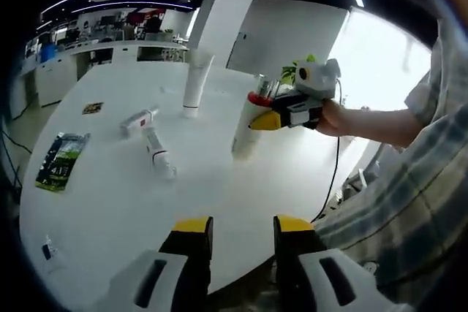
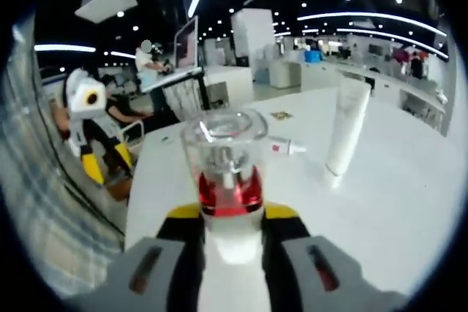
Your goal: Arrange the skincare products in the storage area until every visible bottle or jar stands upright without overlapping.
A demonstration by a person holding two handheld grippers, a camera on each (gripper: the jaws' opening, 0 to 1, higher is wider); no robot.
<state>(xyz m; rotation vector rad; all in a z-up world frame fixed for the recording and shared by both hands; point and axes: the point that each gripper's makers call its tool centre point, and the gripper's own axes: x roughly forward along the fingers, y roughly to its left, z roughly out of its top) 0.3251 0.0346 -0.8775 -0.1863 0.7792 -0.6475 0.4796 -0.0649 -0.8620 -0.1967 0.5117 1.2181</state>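
A white bottle (image 1: pixel 244 135) with a red collar and clear cap (image 2: pixel 223 166) stands on the white table (image 1: pixel 110 210), and my right gripper (image 1: pixel 267 119) (image 2: pixel 224 213) is shut on its neck. Farther back a tall white tube (image 1: pixel 196 84) (image 2: pixel 345 131) stands upright on its cap. A small white tube (image 1: pixel 158 154) (image 2: pixel 282 147) lies on its side, and beside it lies a short white item (image 1: pixel 137 120). My left gripper (image 1: pixel 243 229) (image 2: pixel 107 164) hangs open at the table's near edge, nothing between its fingers.
A green packet (image 1: pixel 61 160) lies flat at the table's left side, with a small dark card (image 1: pixel 93 108) (image 2: pixel 281 115) farther back. A person's hand and plaid sleeve (image 1: pixel 409 180) fill the right. Office desks and people are in the background.
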